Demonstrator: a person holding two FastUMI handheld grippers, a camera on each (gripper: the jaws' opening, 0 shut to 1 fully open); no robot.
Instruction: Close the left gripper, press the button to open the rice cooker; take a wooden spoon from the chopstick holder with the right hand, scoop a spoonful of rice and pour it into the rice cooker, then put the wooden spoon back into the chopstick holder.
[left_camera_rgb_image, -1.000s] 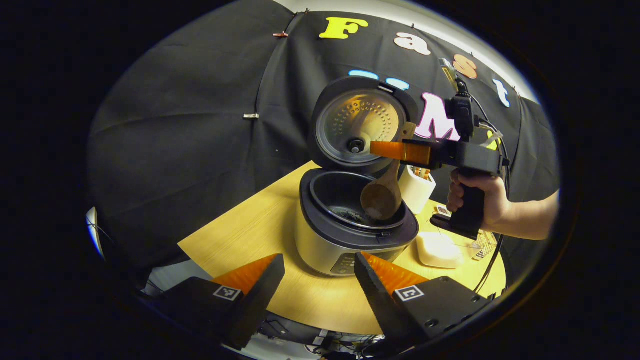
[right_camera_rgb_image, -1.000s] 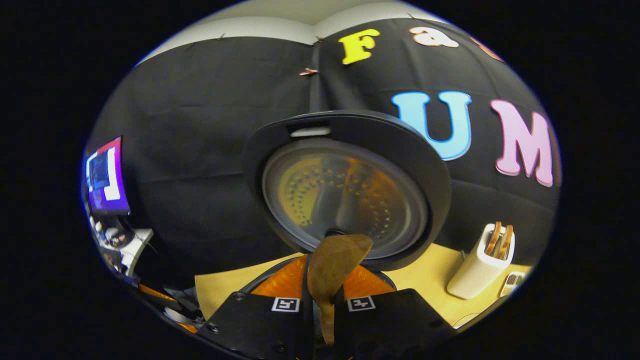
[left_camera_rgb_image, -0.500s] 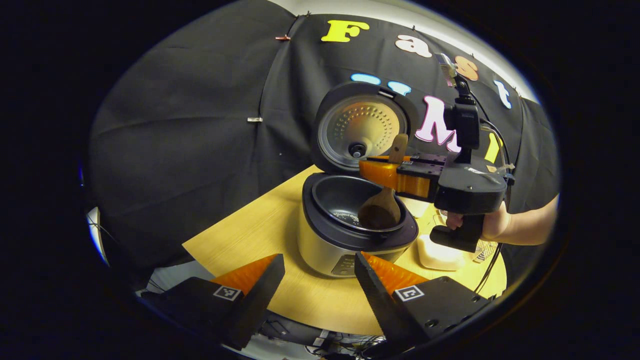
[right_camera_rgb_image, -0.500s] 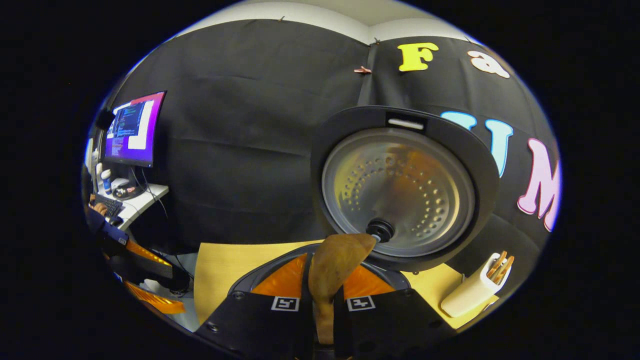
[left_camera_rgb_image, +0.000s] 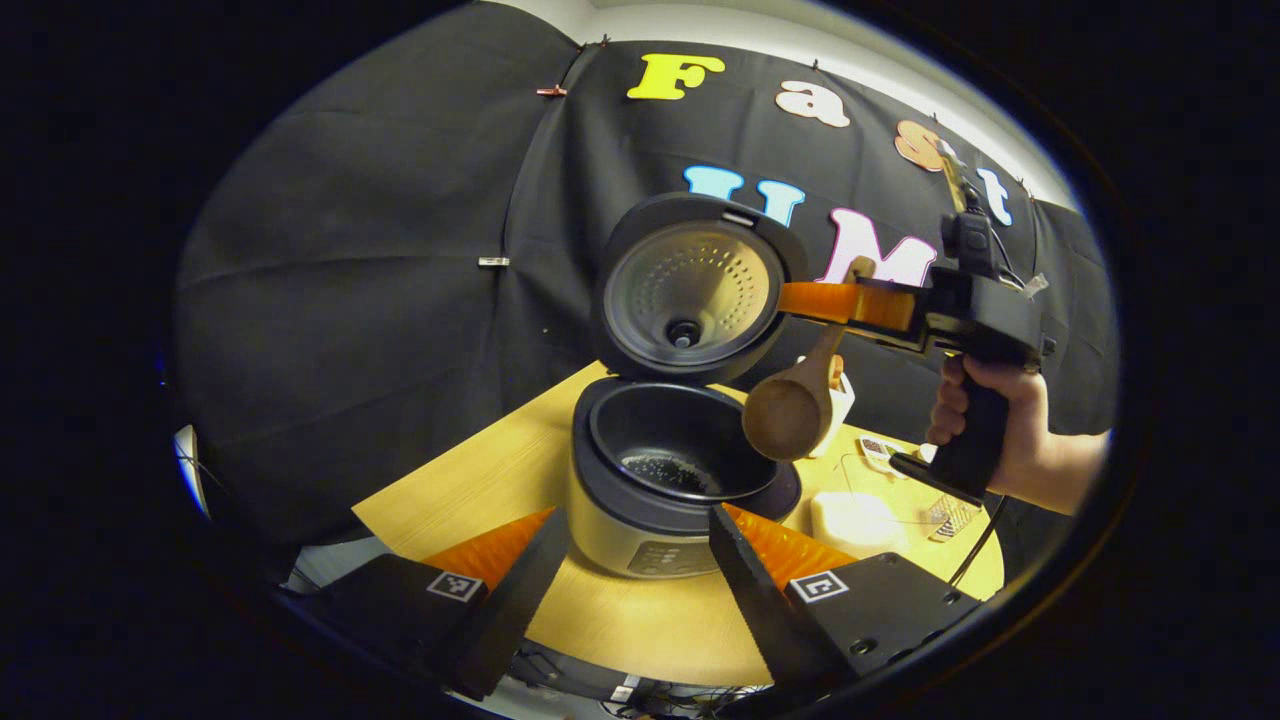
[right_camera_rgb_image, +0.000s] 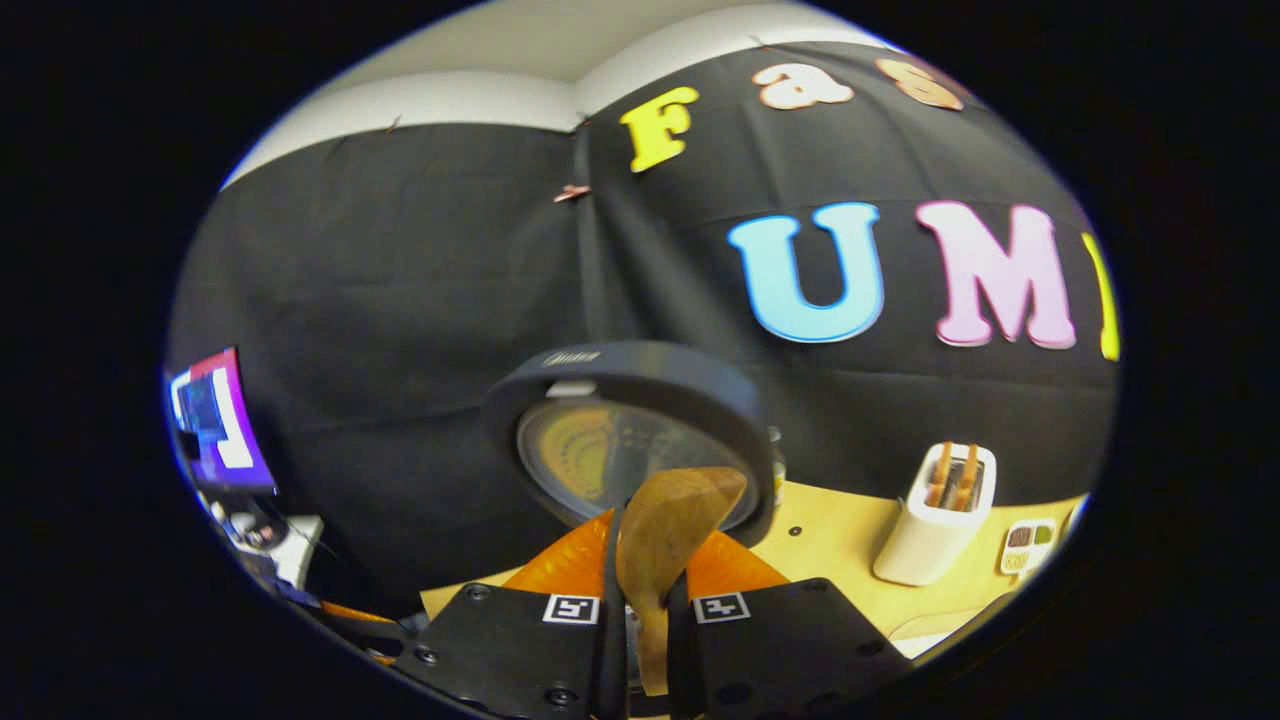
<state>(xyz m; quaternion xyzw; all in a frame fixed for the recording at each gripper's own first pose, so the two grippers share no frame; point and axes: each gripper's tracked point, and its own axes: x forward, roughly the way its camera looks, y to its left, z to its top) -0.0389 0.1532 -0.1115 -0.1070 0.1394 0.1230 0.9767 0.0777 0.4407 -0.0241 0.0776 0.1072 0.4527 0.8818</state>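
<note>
Wooden spoon (left_camera_rgb_image: 793, 408) sits clamped by its handle in your right gripper (left_camera_rgb_image: 835, 302), bowl hanging just right of the open rice cooker (left_camera_rgb_image: 668, 470); grains lie in the pot, so the pour looks done. Your left gripper (left_camera_rgb_image: 640, 545) hovers with jaws apart, holding nothing. Next: carry the spoon to the white chopstick holder (right_camera_rgb_image: 935, 528) at the far right and lower it in handle-up. No legible branding; lid lettering too blurred.

rice cooker (left_camera_rgb_image: 650, 500) mouth open, raised lid (left_camera_rgb_image: 690, 290) behind — chopstick holder (right_camera_rgb_image: 935, 525) beside
</note>
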